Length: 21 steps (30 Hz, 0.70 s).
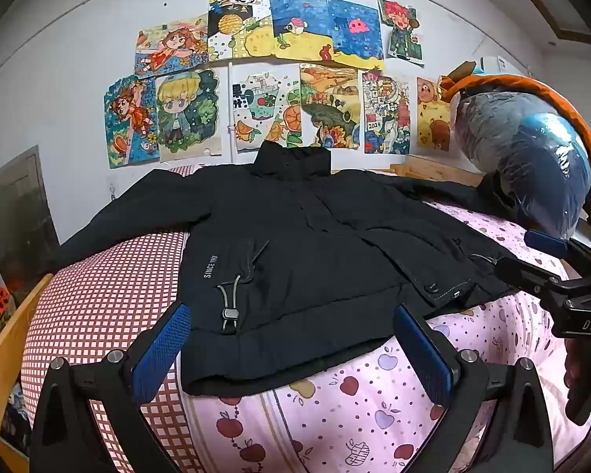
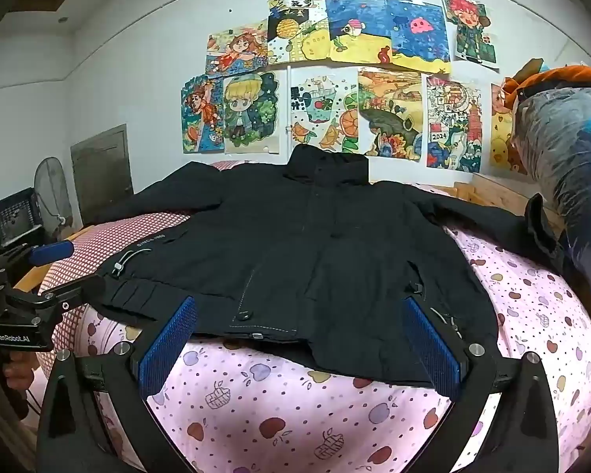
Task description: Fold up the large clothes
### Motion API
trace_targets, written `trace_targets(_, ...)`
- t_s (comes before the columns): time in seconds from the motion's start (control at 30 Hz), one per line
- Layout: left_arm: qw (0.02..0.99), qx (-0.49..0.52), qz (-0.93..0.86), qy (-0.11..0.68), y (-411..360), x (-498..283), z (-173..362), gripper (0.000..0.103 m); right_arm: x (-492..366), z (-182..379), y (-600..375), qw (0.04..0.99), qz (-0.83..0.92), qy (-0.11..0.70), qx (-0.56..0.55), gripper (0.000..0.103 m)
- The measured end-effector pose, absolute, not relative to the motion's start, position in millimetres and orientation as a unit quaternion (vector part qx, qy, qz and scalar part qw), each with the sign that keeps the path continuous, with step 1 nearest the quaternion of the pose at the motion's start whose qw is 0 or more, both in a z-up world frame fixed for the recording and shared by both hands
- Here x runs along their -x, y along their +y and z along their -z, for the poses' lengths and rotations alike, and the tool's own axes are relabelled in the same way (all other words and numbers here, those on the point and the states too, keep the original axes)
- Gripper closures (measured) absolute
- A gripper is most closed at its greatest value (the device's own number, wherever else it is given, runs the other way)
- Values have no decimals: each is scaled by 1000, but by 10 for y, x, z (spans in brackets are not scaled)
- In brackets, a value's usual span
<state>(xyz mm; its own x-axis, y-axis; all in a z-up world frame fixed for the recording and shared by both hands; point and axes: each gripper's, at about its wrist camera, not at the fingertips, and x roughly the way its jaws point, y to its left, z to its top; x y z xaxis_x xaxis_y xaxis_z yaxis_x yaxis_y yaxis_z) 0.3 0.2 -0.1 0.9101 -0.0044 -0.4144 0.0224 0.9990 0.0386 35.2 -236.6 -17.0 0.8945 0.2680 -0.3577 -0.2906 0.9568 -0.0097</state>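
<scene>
The bed carries a pink sheet printed with apples, with a red-and-white checked sheet on its left part. Spread flat across it lies the black jacket, front up, collar toward the wall, both sleeves stretched out sideways and the hem nearest the cameras. White stitching runs along its front flap, a dark button sits near the hem, and a grey drawcord with a toggle hangs at the left hem corner. Beside the cord, white letters read "SINCE", followed by digits too small to be sure of.

On the wall above hang children's drawings; one bears "2024". A plastic-wrapped bundle stands at the bed's right end.

The left gripper has its jaws spread wide over the left hem, the blue pads just above the cloth, nothing pinched. The right gripper is likewise wide apart at the right hem, holding nothing. Its body reads "DAS"; the left one's reads "GenRobot.AI".
</scene>
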Motion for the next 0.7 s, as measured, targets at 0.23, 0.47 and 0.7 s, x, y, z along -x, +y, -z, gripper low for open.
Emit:
trace_targets(0.23,976,-27,12,215,-65,-15,6,0,-373,192,-2381,972,-141,183,36,1)
trace_targets(0.47,977,-14,10,213,80,-20,59,0,-435,239,-2433,972,-141,187,32,1)
trace_targets(0.7,977,-7,8,213,121,-7,48,0,-421,245,-2449,971,-139,191,32,1)
